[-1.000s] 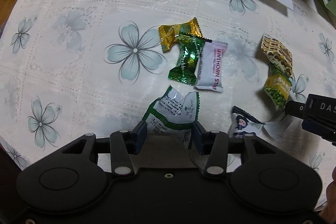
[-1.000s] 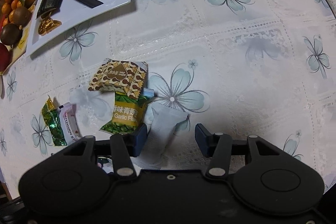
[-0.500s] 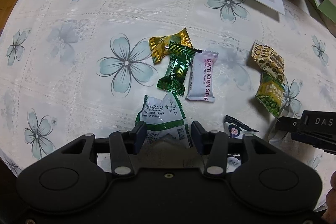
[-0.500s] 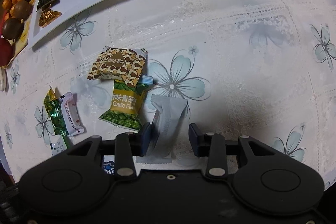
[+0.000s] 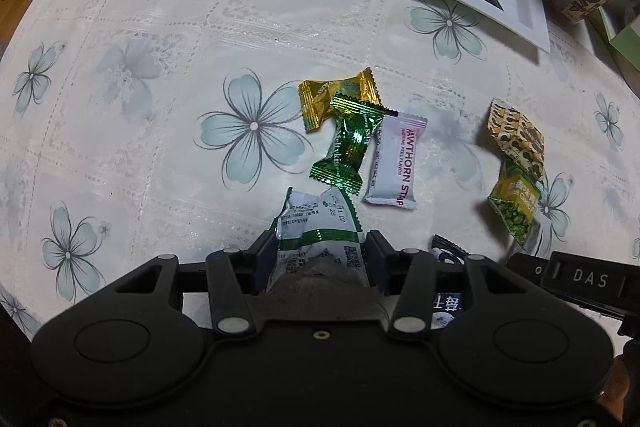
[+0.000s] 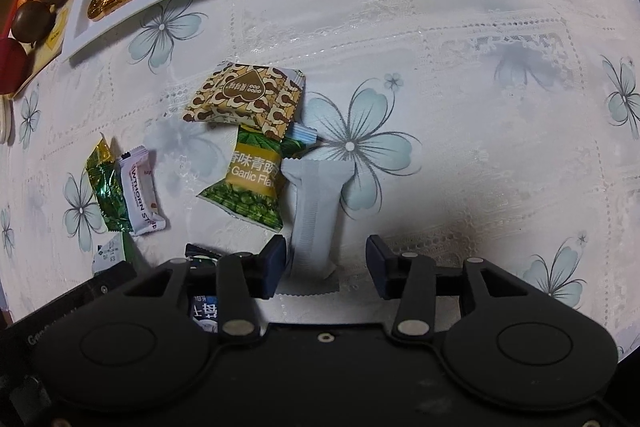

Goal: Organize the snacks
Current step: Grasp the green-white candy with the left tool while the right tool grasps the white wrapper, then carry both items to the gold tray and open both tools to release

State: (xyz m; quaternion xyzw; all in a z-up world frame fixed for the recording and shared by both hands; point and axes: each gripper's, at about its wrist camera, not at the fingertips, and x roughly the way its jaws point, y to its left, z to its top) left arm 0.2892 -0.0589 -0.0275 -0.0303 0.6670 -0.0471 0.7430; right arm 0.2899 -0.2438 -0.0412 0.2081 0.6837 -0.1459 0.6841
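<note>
Between the blue pads of the left gripper (image 5: pixel 322 259), a white-and-green snack packet (image 5: pixel 318 231) stands with its crumpled top pointing away from the camera; the jaws press both its side edges, so it appears gripped and, judging by the shadow beneath, slightly raised off the floral tablecloth (image 5: pixel 160 75). Just beyond it lie three sweets grouped together: a green foil candy (image 5: pixel 347 143) overlapping a gold foil candy (image 5: pixel 336 98), with a white hawthorn strip (image 5: pixel 394 163) touching the green one's right side. The right gripper (image 6: pixel 326 259) is open about halfway; a pale grey sachet (image 6: pixel 316 211) lies within the gap, hard against the left pad and well clear of the right pad, its long axis running straight ahead along the fingers. Its far end touches the garlic green-pea packet (image 6: pixel 250 183), which is partly covered by the brown patterned packet (image 6: pixel 246 97). The sachet thus lies off-centre; closing would probably draw the right pad across to meet it.
</note>
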